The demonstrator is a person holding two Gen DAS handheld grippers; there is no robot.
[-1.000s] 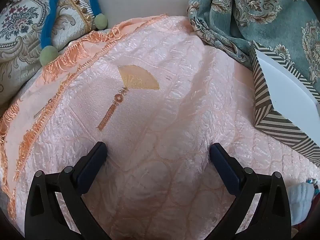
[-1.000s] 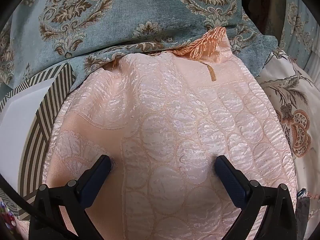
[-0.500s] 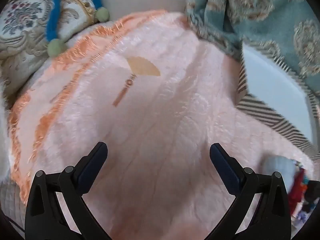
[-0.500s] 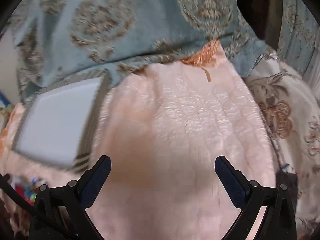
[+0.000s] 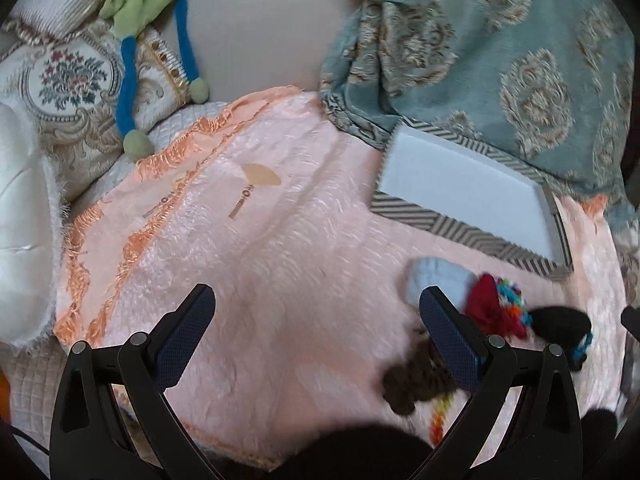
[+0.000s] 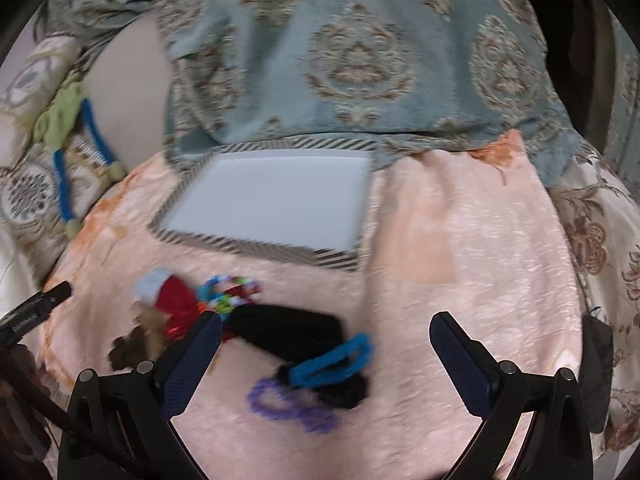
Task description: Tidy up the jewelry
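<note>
A pile of hair ties and bracelets lies on the pink quilted cloth (image 5: 280, 248). In the right wrist view I see a black knitted piece (image 6: 288, 332), a blue loop (image 6: 332, 362), a purple beaded bracelet (image 6: 288, 406), a red piece (image 6: 180, 304) and colourful beads (image 6: 228, 290). A white tray with a striped rim (image 6: 276, 200) (image 5: 464, 188) sits behind the pile. My right gripper (image 6: 326, 338) hovers open just above the black piece. My left gripper (image 5: 316, 316) is open over bare cloth, its right finger beside a light blue piece (image 5: 436, 280) and a brown piece (image 5: 416, 380).
A teal patterned blanket (image 5: 500, 48) is heaped behind the tray. At the far left are embroidered cushions (image 5: 68, 80), a green and blue soft toy (image 5: 132, 40) and a white cushion (image 5: 20, 216). A floral fabric (image 6: 600, 240) lies at the right.
Both grippers have pulled back and risen, so the tray shows whole and the jewelry pile has come into view. Both stay open.
</note>
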